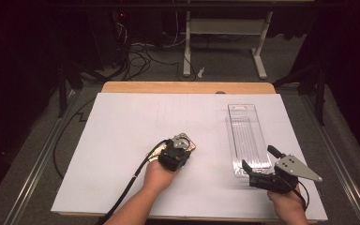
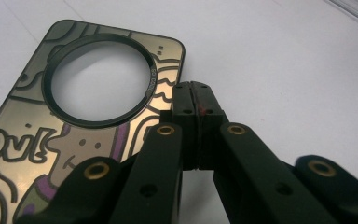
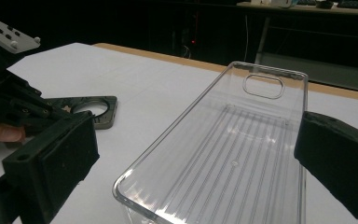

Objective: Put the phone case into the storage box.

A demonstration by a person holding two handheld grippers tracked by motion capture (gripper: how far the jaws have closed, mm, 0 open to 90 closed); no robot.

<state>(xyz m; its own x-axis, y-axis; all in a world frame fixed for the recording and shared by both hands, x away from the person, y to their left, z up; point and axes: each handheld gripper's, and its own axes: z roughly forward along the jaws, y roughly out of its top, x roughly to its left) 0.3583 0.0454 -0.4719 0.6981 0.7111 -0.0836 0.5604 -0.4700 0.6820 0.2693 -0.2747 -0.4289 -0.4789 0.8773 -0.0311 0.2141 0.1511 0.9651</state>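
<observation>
Left fingers (image 2: 196, 100) pressed together beside the glossy patterned phone case (image 2: 74, 135); right fingers (image 3: 335, 144) spread before the ribbed clear tray (image 3: 223, 158).

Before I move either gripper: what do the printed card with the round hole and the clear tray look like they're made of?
Printed card: probably thin metal or coated plastic; its gold face has a satin sheen, and a black ring rims the hole. Clear tray: likely glossy moulded plastic; it is see-through, ribbed, with bright edge glints.

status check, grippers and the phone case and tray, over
Left gripper shut, empty, fingers at the printed phone case. Right gripper open around the clear tray's near end. Nothing in the way.
</observation>
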